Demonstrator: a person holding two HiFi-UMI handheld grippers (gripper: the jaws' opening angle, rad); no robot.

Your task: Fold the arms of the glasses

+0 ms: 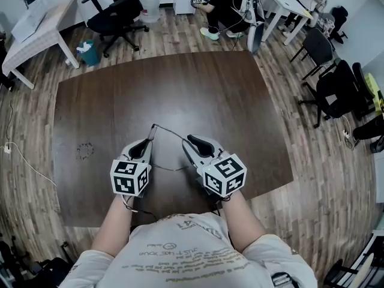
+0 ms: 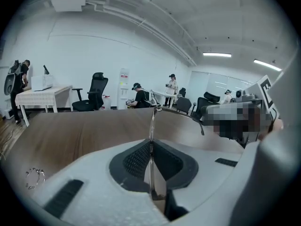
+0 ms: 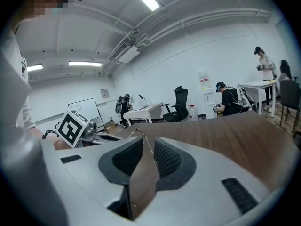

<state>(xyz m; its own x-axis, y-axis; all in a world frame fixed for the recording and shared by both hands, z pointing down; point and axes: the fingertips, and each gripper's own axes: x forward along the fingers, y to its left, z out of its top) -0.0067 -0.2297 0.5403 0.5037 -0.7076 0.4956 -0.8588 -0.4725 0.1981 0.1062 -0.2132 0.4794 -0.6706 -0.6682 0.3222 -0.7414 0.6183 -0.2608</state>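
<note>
The left gripper (image 2: 151,145) is pinched nearly shut on the thin wire glasses (image 2: 152,124), which stand edge-on between its pads and reach out past the tips. The right gripper (image 3: 144,147) stands slightly apart, with a wire arm loose in the gap (unpressed, I judge). Beyond lies the table (image 1: 180,83). With only one narrow hold, the frame could twist or drop.

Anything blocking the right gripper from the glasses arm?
Nothing visible does. The left gripper pinches the glasses above the table, and a thin wire part of them runs between the parted jaws of the right gripper.
</note>
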